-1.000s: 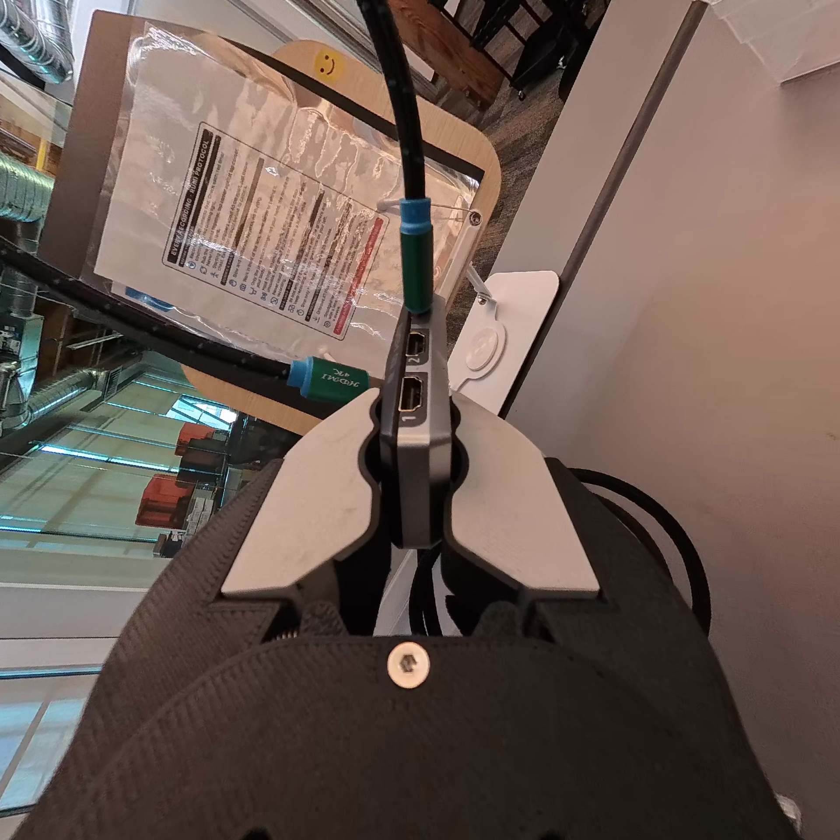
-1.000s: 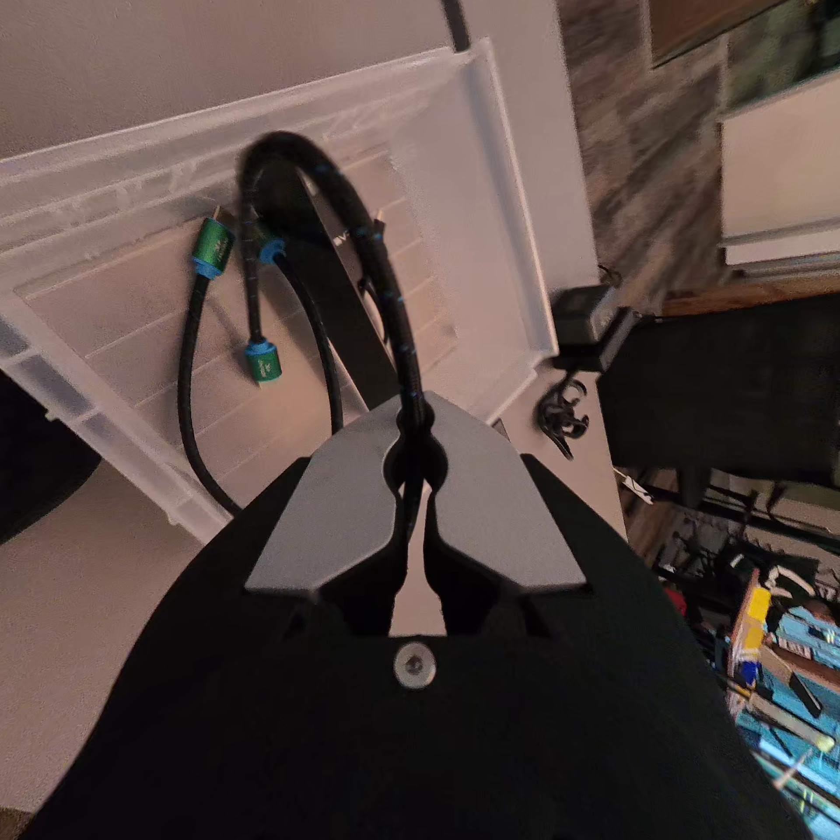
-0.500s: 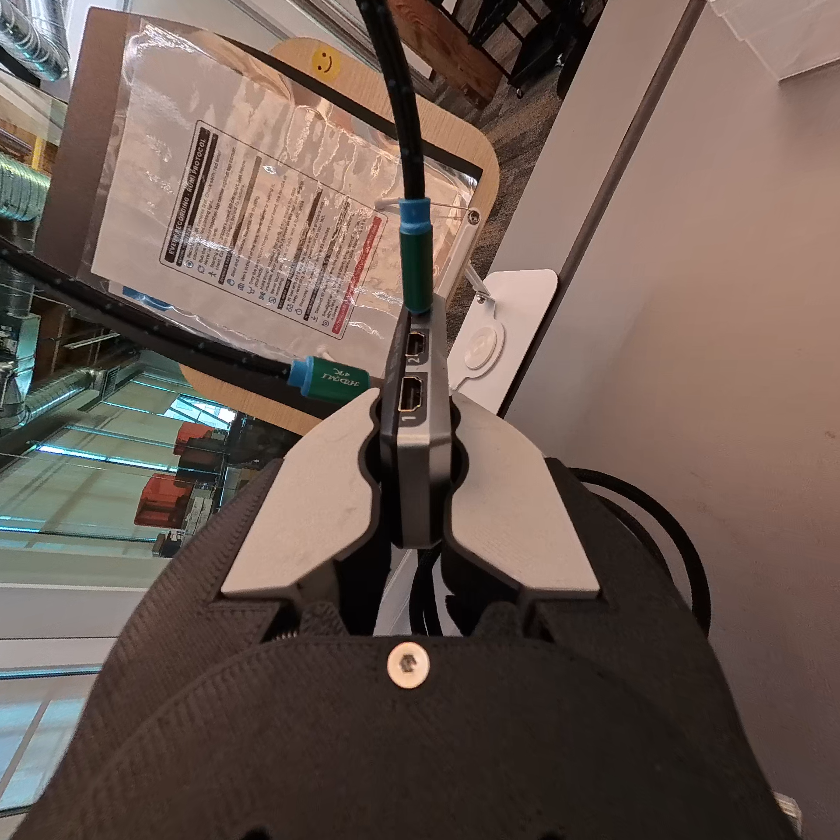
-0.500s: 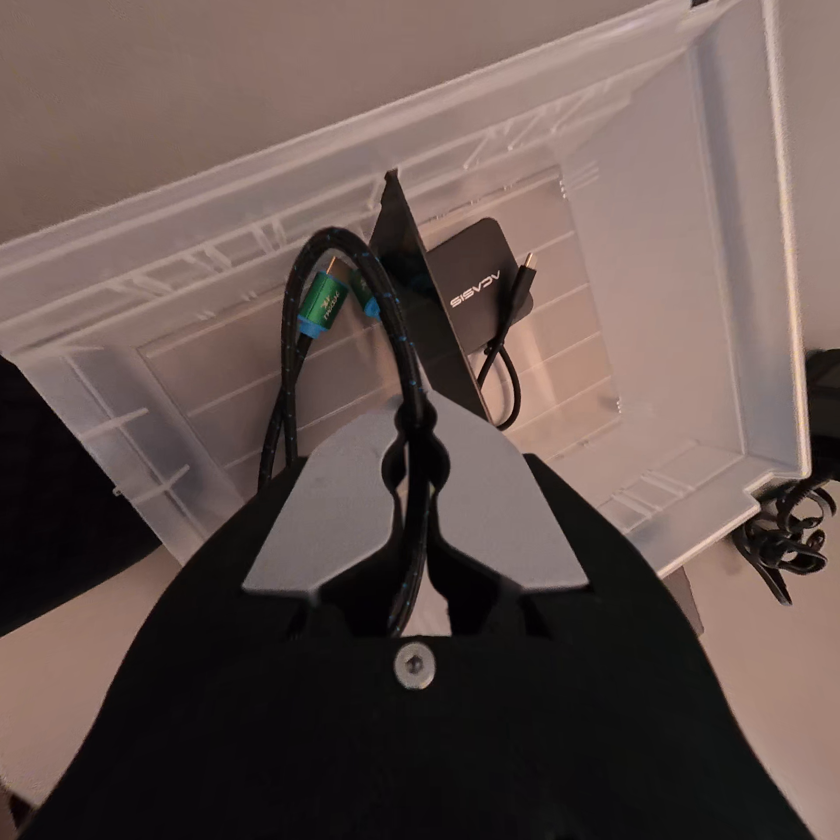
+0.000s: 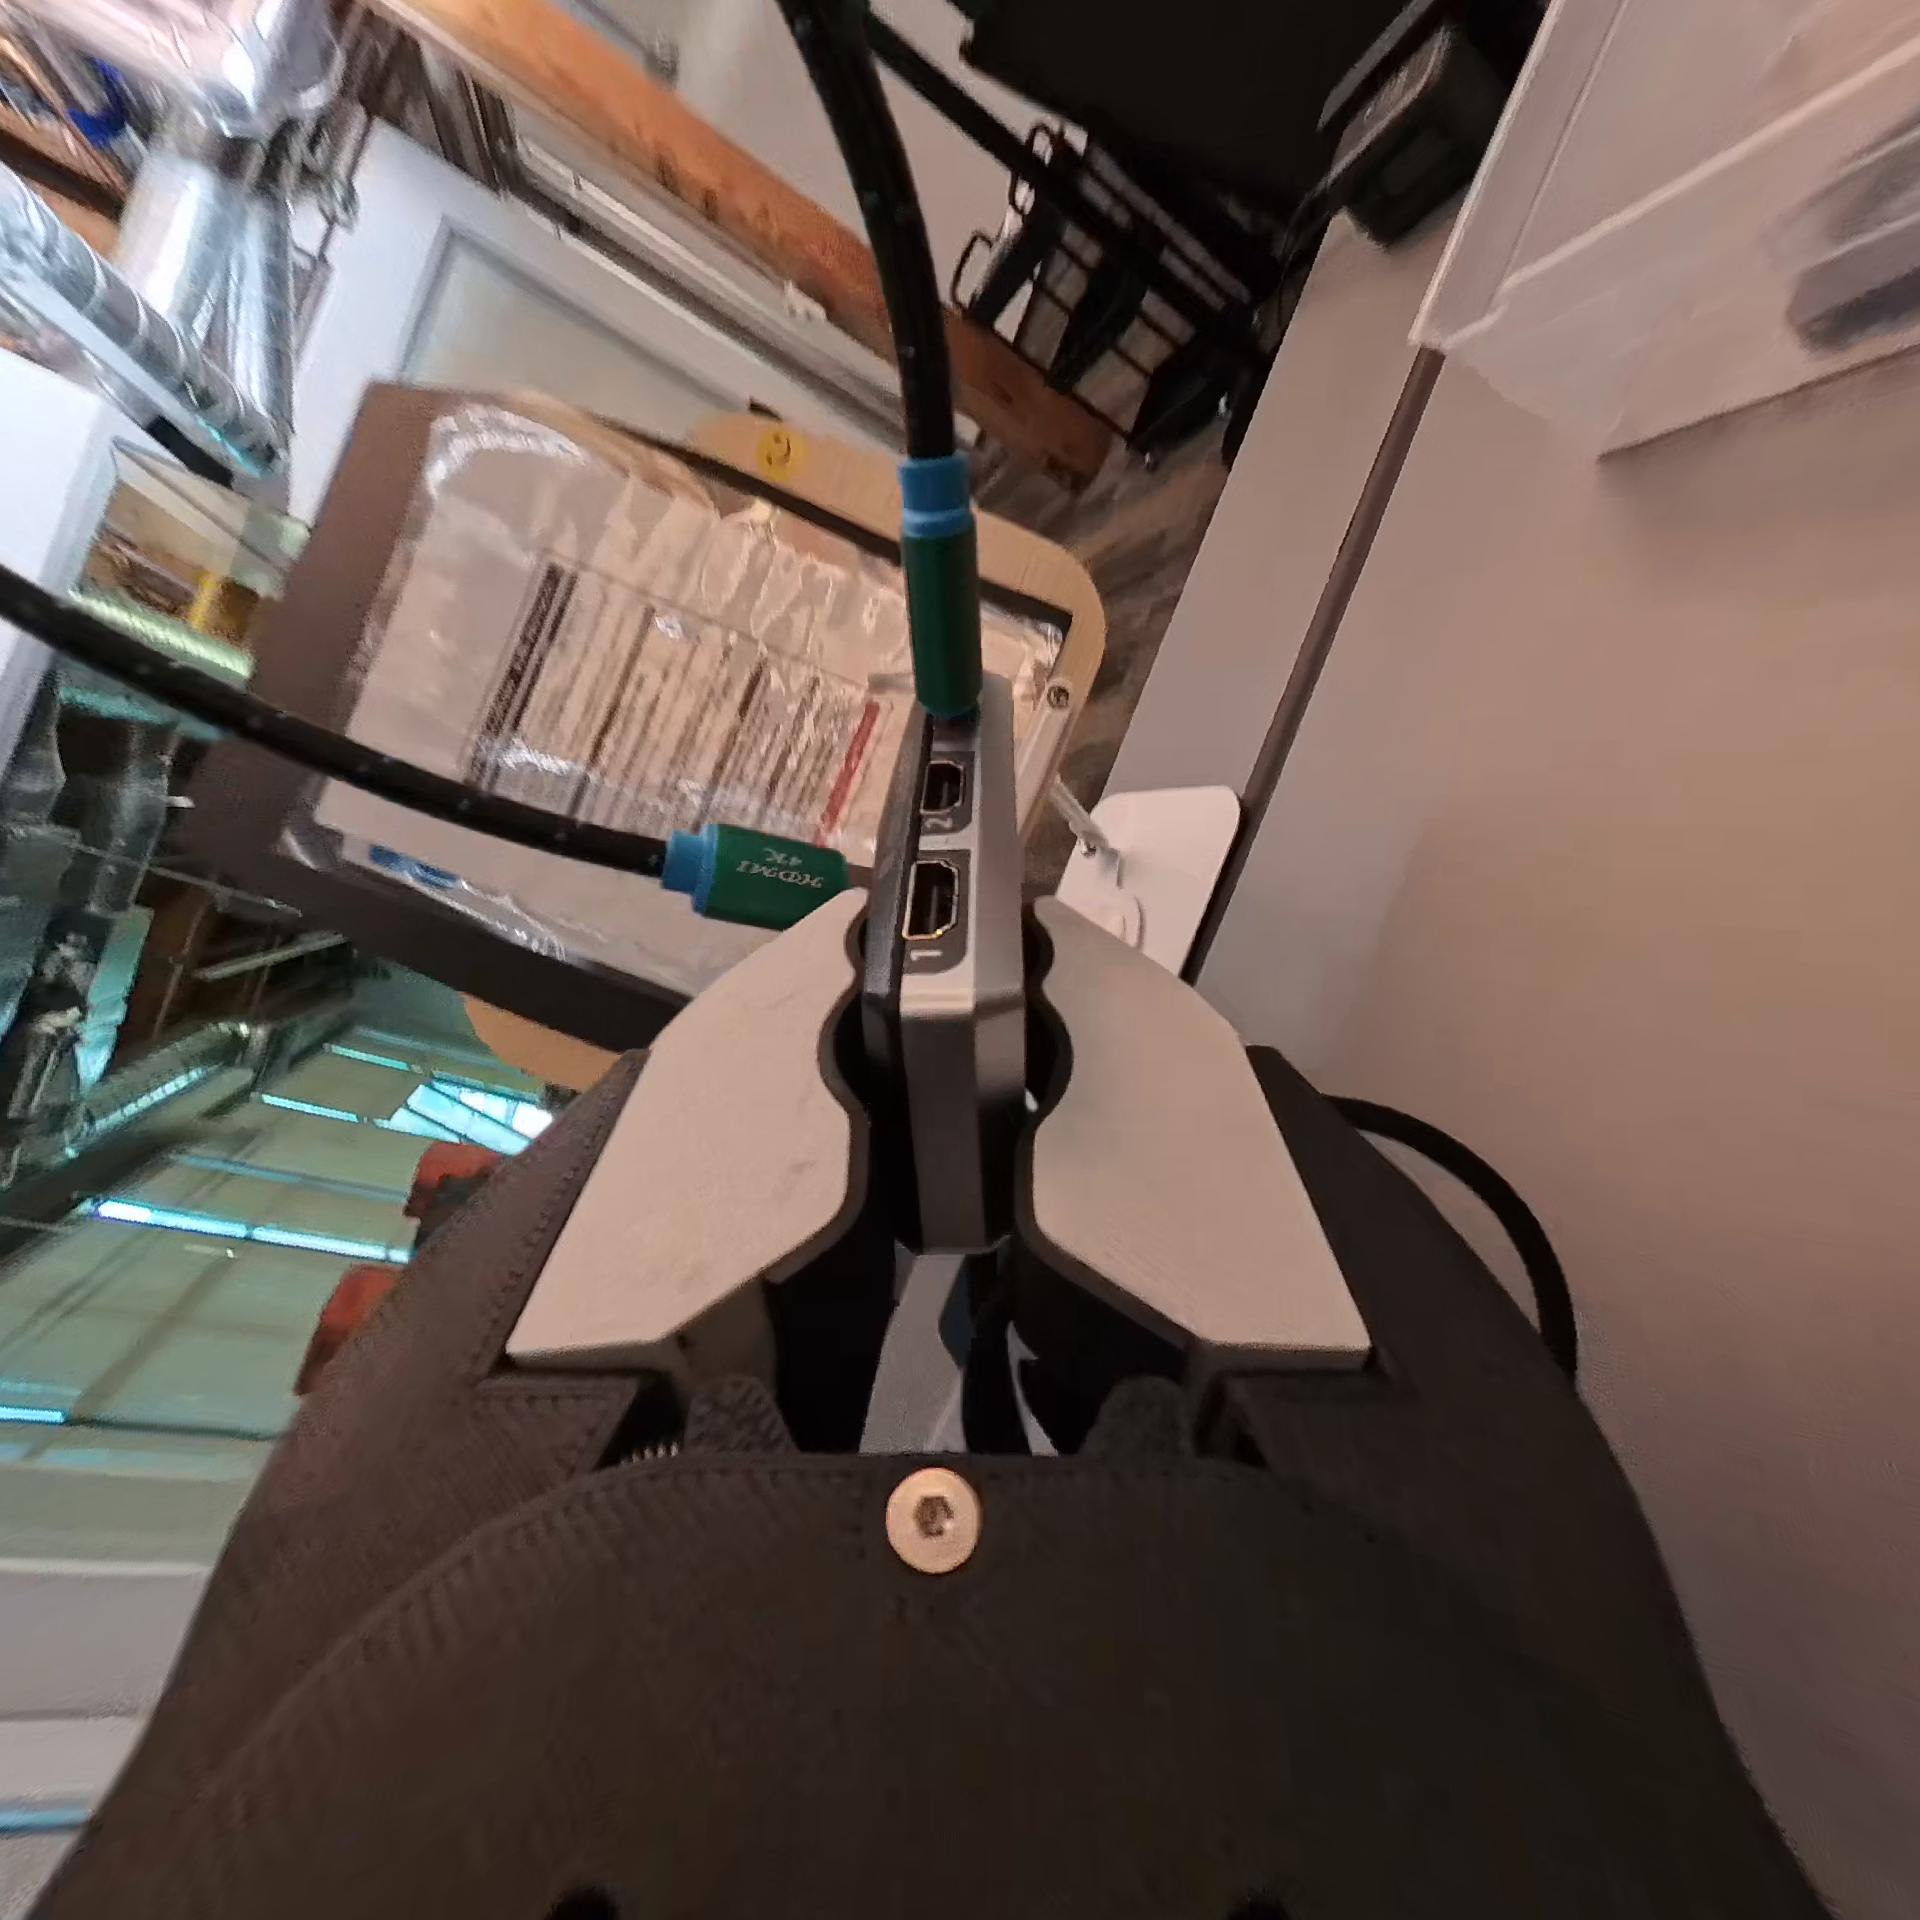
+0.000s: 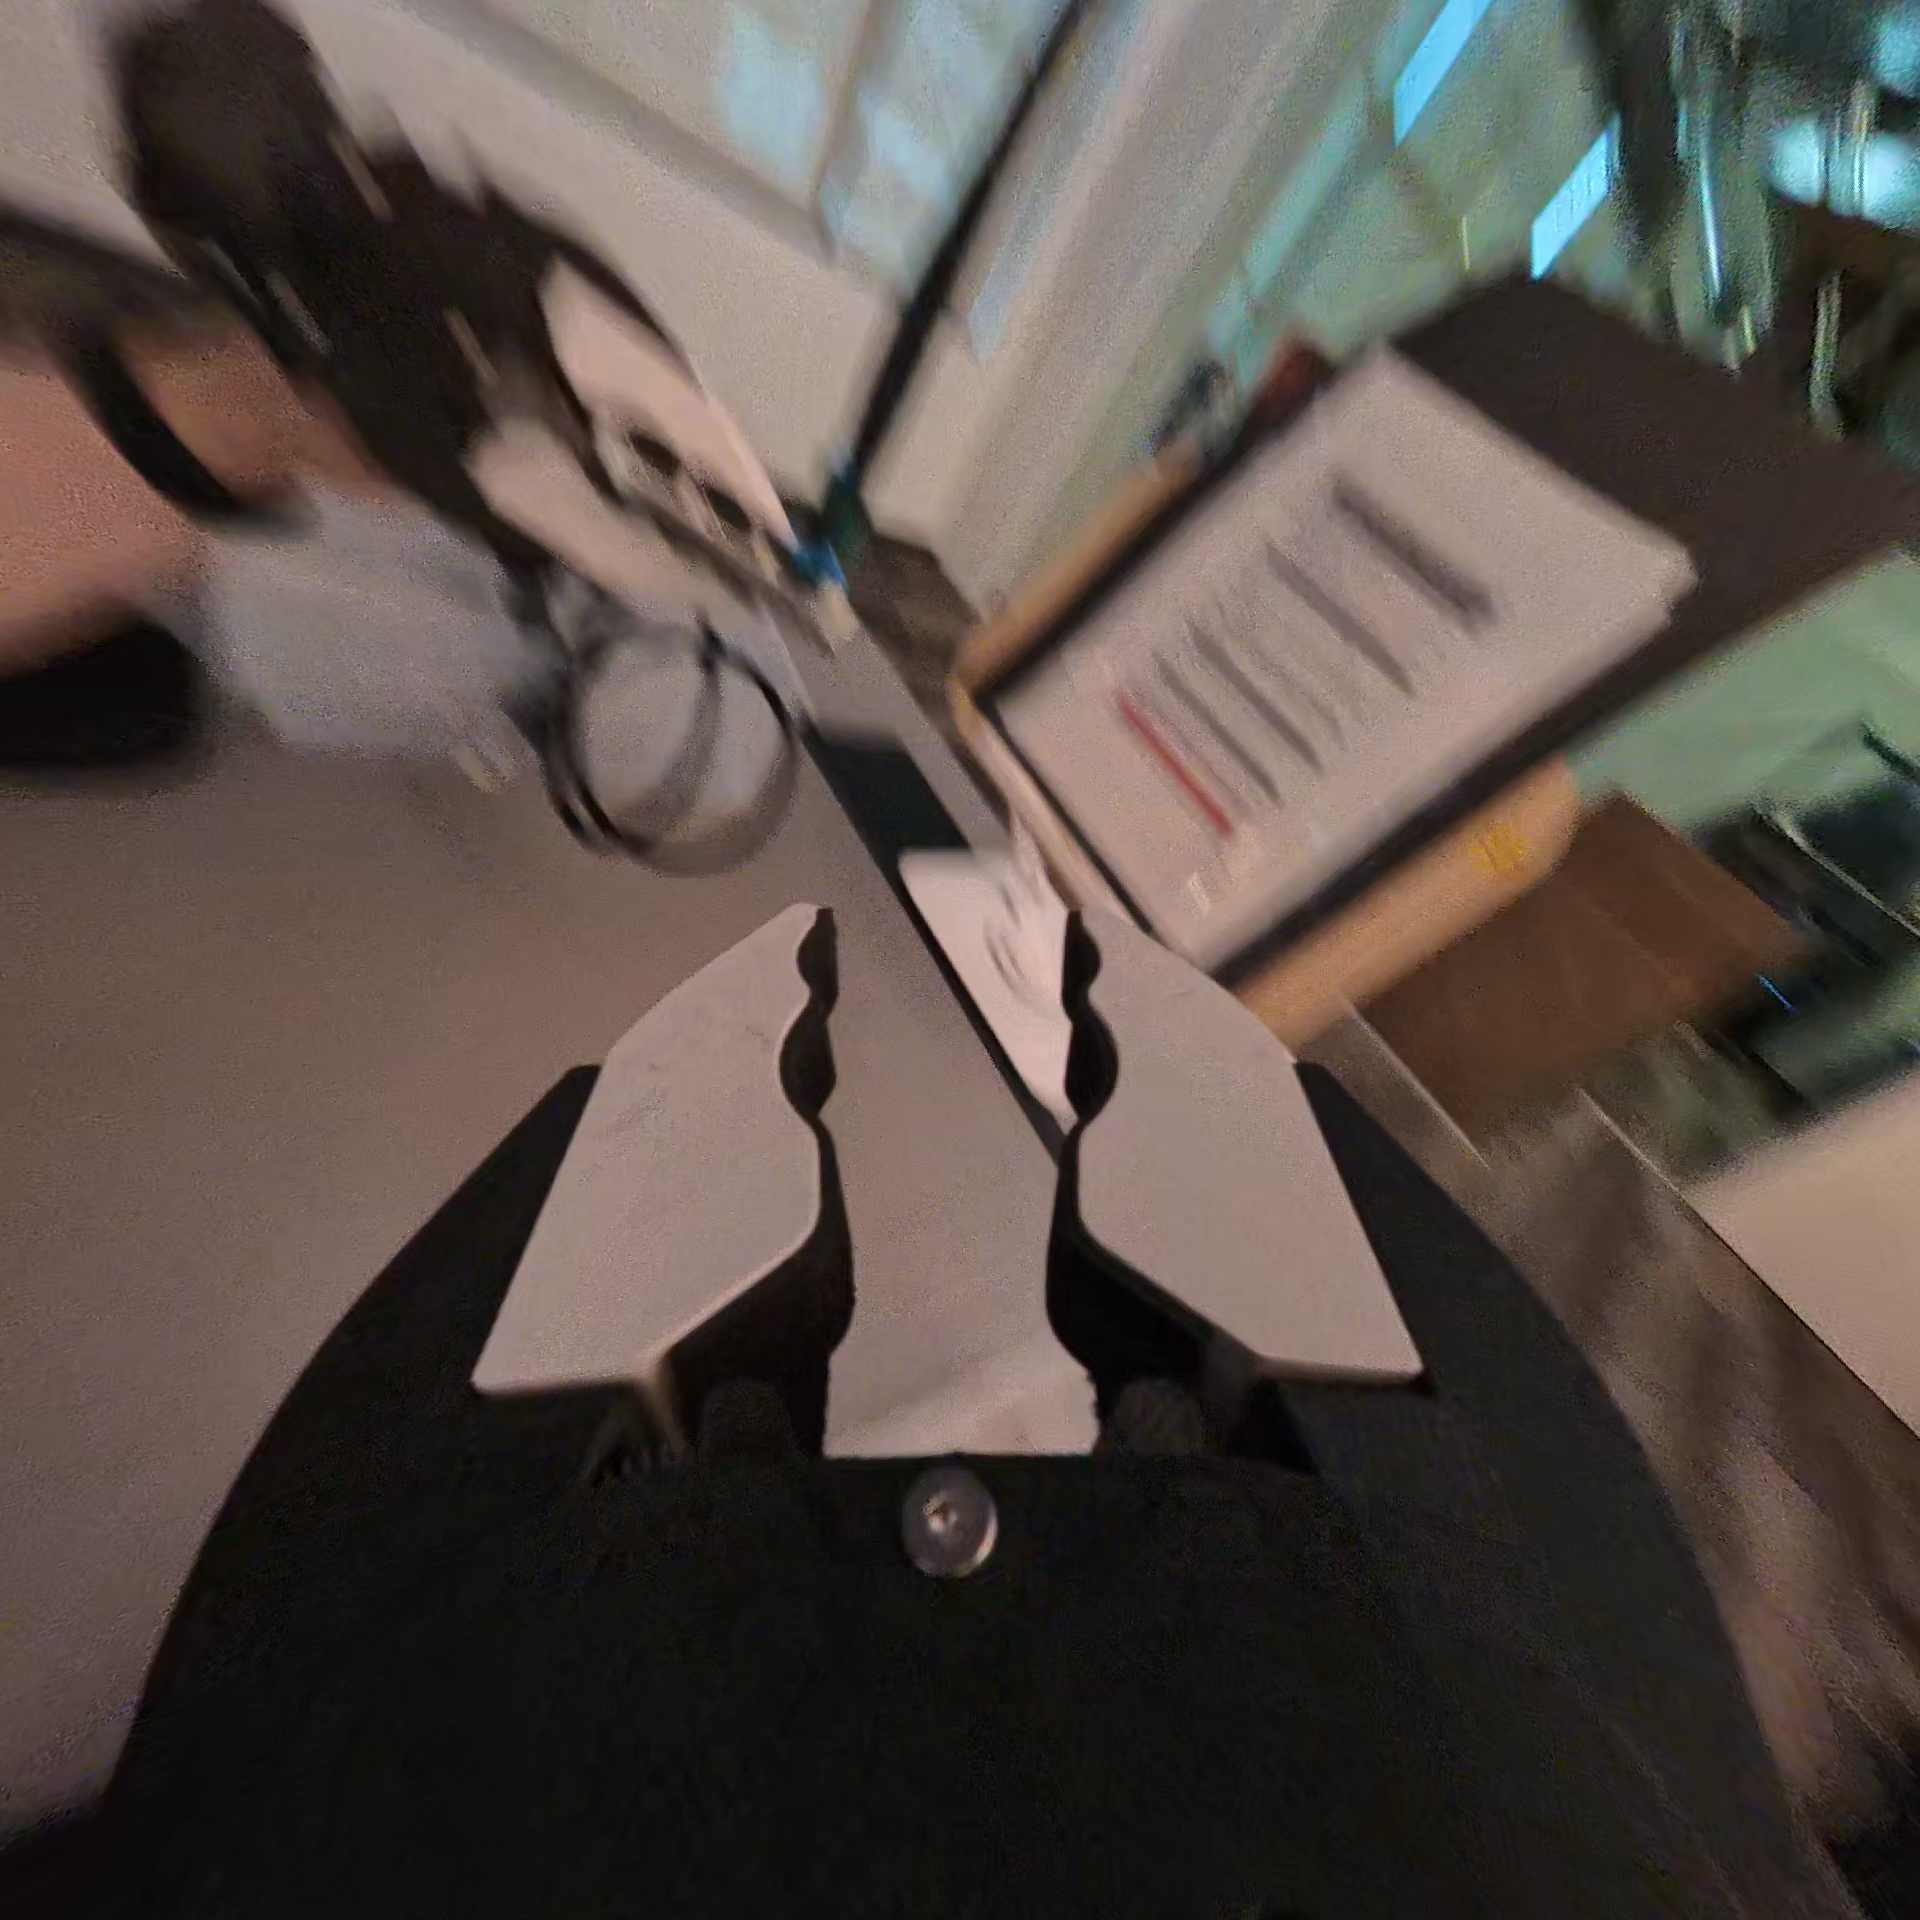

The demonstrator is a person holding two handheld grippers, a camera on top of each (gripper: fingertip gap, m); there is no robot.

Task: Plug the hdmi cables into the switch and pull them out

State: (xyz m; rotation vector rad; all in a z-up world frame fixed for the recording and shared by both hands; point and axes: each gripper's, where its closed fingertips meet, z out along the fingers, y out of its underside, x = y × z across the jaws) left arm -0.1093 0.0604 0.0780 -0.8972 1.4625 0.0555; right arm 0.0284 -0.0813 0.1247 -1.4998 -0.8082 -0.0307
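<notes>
**Steady the switch, then take a plug by its shell**

The left gripper [image 5: 940, 935] is pinching the slim grey metal HDMI switch [image 5: 951, 987] edge-on, two front ports showing empty. Two green-shelled black braided HDMI cables [image 5: 764, 871] are meeting its far side and top. The right gripper [image 6: 948, 935] is hanging spread and empty in a blurred view; it should probably square up and pull straight along the plug.

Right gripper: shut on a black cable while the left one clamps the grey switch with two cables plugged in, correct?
Not quite. In the right wrist view the right gripper is open, nothing between its fingers. The left gripper does clamp the switch.
</notes>
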